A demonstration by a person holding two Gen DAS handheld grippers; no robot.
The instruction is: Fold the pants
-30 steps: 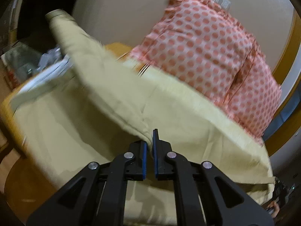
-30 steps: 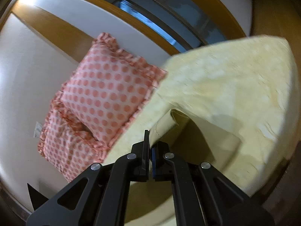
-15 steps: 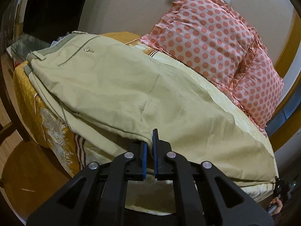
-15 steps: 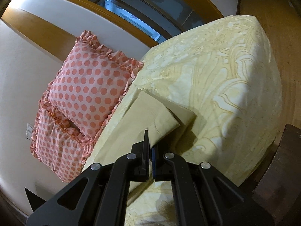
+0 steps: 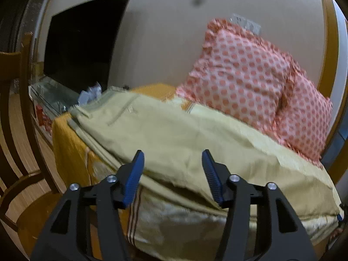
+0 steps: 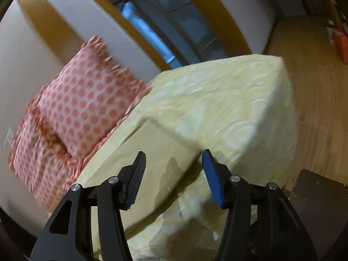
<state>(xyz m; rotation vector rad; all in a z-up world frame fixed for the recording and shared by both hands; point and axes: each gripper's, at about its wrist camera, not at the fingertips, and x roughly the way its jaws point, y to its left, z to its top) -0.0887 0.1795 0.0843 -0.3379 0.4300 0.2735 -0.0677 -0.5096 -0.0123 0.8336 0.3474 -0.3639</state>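
We are holding left gripper (image 5: pixel 173 169) and right gripper (image 6: pixel 173 169) spread wide, gripping nothing. Pants (image 5: pixel 184 134) lying flat on bed (image 6: pixel 228 100), long axis running left-right ahead of us. Left view showing waistband end; right view showing only cuff end (image 6: pixel 156 150), nearer right gripper.

left gripper (image 5: pixel 173 163): fingers (image 5: pixel 133 176) spread wide, nothing held between them, blue pads facing inward | right gripper (image 6: pixel 173 163): fingers (image 6: pixel 212 179) spread wide, nothing between them, tips pointing forward
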